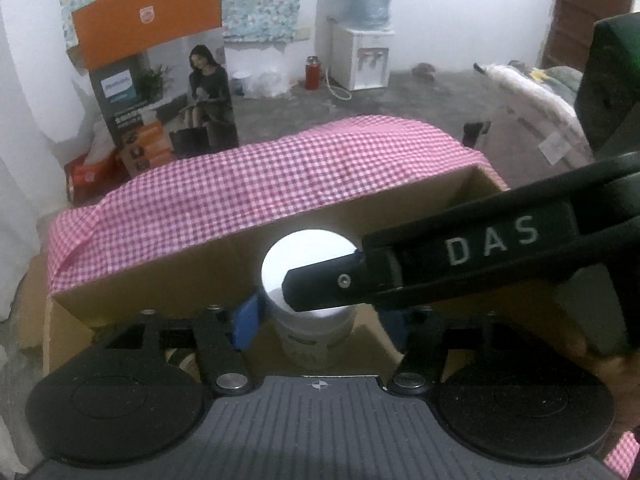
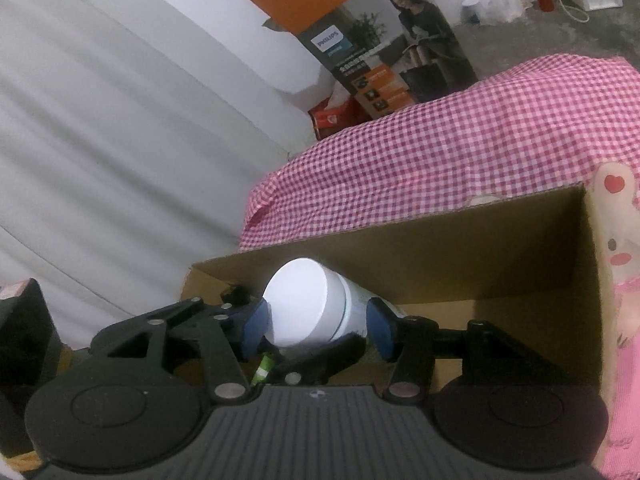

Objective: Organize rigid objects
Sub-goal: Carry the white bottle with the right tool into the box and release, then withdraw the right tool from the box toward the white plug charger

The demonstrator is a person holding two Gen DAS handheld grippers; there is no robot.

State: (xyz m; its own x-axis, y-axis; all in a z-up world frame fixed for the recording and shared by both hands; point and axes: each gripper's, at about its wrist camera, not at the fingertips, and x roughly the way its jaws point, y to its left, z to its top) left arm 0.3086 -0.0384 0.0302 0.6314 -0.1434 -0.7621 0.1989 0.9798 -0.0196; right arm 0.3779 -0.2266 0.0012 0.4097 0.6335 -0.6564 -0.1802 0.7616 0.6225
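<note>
A white jar (image 1: 308,256) with a flat white lid stands inside an open cardboard box (image 1: 168,264) on a pink checked cloth. In the left wrist view my left gripper (image 1: 320,320) has its blue pads on either side of the jar's body, low in the box. The right gripper's black arm marked DAS (image 1: 472,252) crosses in front of the jar from the right. In the right wrist view my right gripper (image 2: 316,328) also has blue pads (image 2: 256,324) on both sides of the jar (image 2: 304,304), which looks tilted. A small green item (image 2: 264,368) lies beneath it.
The pink checked cloth (image 1: 280,176) covers the surface behind the box. A printed appliance carton (image 1: 160,92) stands beyond it. A water dispenser (image 1: 364,48) and a red flask (image 1: 313,72) stand at the far wall. A pink patterned object (image 2: 616,248) leans by the box's right wall (image 2: 592,280).
</note>
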